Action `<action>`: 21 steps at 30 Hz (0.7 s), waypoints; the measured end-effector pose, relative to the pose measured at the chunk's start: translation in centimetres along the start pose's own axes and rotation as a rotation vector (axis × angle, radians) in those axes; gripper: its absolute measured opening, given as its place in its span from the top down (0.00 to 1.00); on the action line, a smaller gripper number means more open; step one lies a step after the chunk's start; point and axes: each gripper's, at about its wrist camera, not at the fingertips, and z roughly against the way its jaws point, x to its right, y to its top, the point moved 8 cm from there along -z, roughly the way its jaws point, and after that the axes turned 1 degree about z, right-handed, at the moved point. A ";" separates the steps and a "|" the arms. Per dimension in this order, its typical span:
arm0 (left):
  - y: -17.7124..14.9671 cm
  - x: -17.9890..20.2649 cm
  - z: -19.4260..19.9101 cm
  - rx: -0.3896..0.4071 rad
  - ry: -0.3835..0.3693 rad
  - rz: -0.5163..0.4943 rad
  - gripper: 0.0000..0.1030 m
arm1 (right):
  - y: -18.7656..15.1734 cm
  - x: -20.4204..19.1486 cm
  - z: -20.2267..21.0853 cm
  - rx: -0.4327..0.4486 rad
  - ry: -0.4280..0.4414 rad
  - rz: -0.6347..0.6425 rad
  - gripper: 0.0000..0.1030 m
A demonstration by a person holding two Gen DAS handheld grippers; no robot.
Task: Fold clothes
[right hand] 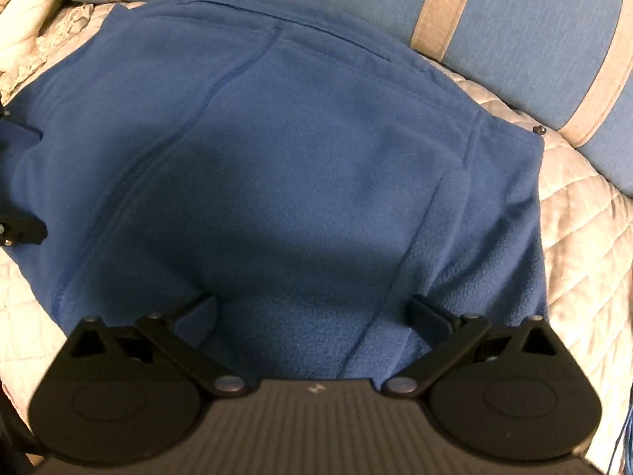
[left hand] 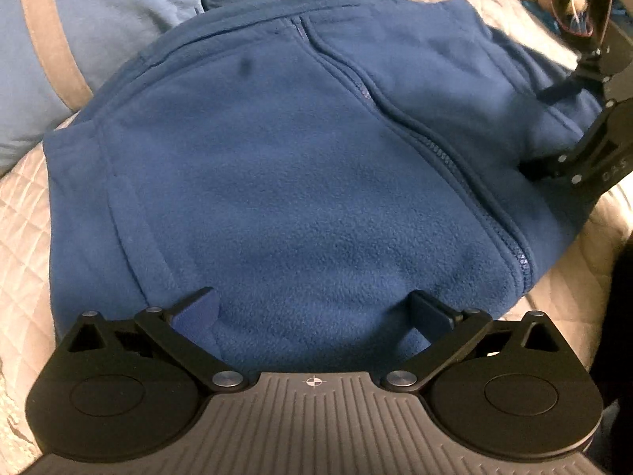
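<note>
blue zipped fleece jacket point(left hand: 285, 166) lies flat on the quilted beige bed cover point(left hand: 23, 245). your left gripper point(left hand: 312, 308) and right gripper point(right hand: 312, 312) hover, fingers spread; pinch both near hem corners evenly before folding.

We were in a bedroom of a home: we saw a bed with a quilted cream bedspread point(right hand: 585, 213) and blue pillows point(right hand: 526, 35) with beige stripes.
</note>
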 end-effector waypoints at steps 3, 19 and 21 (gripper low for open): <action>-0.1 -0.6 1.8 0.031 -0.038 0.067 0.00 | 0.1 0.3 0.4 -0.008 0.004 -0.018 0.01; -1.4 -4.3 -0.7 0.030 -0.007 0.145 0.00 | -0.8 1.3 0.9 0.005 0.012 -0.027 0.00; -1.3 -4.5 -0.3 0.028 -0.030 0.160 0.00 | -0.9 1.5 1.0 0.022 0.028 -0.045 0.00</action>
